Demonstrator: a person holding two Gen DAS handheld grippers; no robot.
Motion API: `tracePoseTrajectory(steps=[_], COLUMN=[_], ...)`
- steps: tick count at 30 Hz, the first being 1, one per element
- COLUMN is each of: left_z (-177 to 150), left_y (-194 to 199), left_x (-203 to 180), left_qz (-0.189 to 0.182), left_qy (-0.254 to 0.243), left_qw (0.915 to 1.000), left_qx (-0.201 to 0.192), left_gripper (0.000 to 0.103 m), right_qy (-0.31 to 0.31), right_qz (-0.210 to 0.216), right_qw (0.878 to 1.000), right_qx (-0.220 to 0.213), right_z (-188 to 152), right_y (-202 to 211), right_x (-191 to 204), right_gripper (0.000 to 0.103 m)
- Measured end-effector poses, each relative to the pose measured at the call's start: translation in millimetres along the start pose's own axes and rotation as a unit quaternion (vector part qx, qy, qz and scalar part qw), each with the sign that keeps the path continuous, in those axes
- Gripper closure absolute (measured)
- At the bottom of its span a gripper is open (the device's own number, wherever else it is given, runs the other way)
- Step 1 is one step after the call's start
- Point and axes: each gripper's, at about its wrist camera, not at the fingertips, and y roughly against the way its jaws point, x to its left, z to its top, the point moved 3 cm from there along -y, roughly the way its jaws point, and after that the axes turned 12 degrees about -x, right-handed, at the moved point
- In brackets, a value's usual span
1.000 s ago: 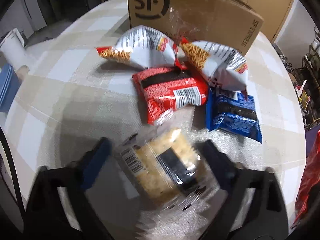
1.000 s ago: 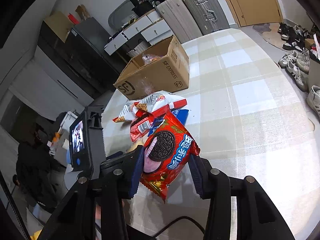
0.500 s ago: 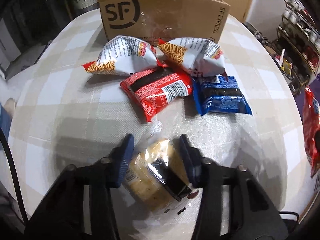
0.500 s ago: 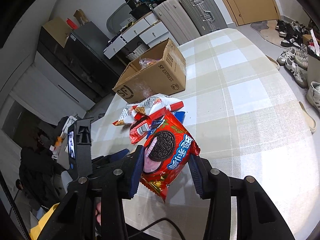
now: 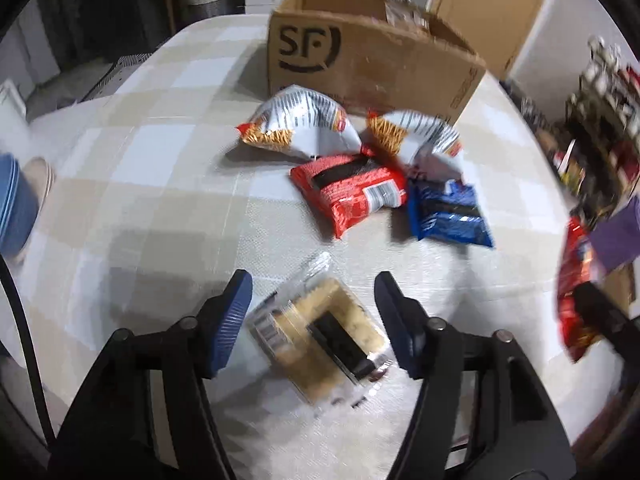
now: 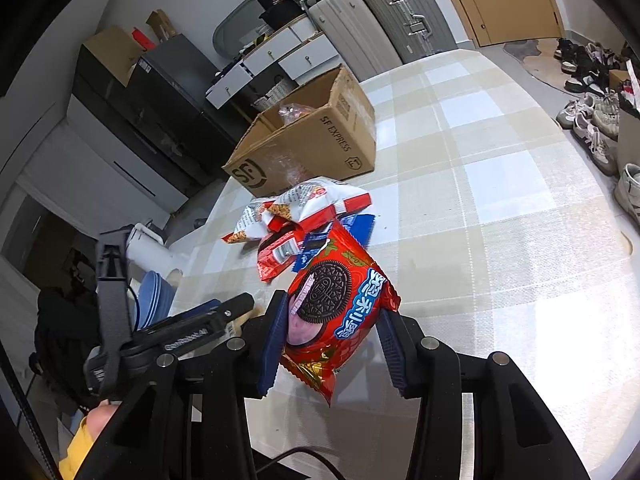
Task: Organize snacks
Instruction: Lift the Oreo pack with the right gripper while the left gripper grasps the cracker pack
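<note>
Clear cracker pack [image 5: 320, 336] lying flat, long axis diagonal

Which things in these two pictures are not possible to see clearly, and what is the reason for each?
- Contents of the cardboard box: right wrist view shows only a bit of plastic above the rim; the walls hide the rest.
- Print on the clear cracker pack: left wrist view, motion blur.
- Blue cookie pack: right wrist view, mostly covered by the red Oreo pack in the right gripper.
- Shelf items at the right edge, left wrist view: blurred.
</note>
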Motion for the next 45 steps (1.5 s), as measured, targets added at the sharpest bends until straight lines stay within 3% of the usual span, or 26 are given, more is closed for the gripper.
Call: tracePoseTrajectory(steps=[1, 2, 4, 9, 14, 19, 20, 21, 33, 39, 45], left_z=[1, 0, -4, -17, -19, -11, -9, -5, 3, 11, 32], left_y=[3, 3, -2, -16, -25, -27, -25, -23, -9, 6, 25], left_x=[3, 7, 15, 20, 16, 16, 15, 13, 13, 22, 25], left_qz=[0.013, 0.021, 0.016, 0.024, 0.063, 0.085, 0.091, 0.095, 0.041, 0.025, 0.009], left_qy=[0.012, 0.029, 0.078, 0.135, 0.143, 0.162, 0.157, 0.153, 0.111, 0.1, 0.071], left_qw=[0.9998, 0.9993, 0.9953, 0.9825, 0.9738, 0.9685, 0.9692, 0.9704, 0.977, 0.9817, 0.9914], left_qx=[0.004, 0.015, 0.055, 0.126, 0.165, 0.169, 0.167, 0.161, 0.177, 0.16, 0.11], left_gripper=[0.035, 0.02, 0.018, 0.018, 0.017, 0.022, 0.037, 0.044, 0.045, 0.045, 0.045], right_qy=[0.002, 0.004, 0.008, -0.004, -0.01, -0.009, -0.01, -0.012, -0.033, -0.034, -0.022], right_qz=[0.002, 0.003, 0.005, 0.008, 0.019, 0.027, 0.029, 0.031, 0.027, 0.03, 0.031], right_qw=[1.0, 1.0, 1.0, 1.0, 1.0, 1.0, 0.999, 0.999, 0.999, 0.999, 0.999], right_qx=[0.0, -0.001, -0.003, -0.005, -0.012, -0.01, -0.01, -0.01, -0.01, 0.007, 0.012], right_z=[0, -1, -1, 0, 2, 2, 2, 3, 3, -3, -7], right_y=[0, 1, 2, 6, 13, 14, 14, 15, 18, 9, -1], right_x=[2, 3, 4, -1, -1, 2, 2, 1, -10, -9, -1], right_gripper=[0.059, 0.059, 0.059, 0.059, 0.059, 0.059, 0.059, 0.059, 0.059, 0.059, 0.059])
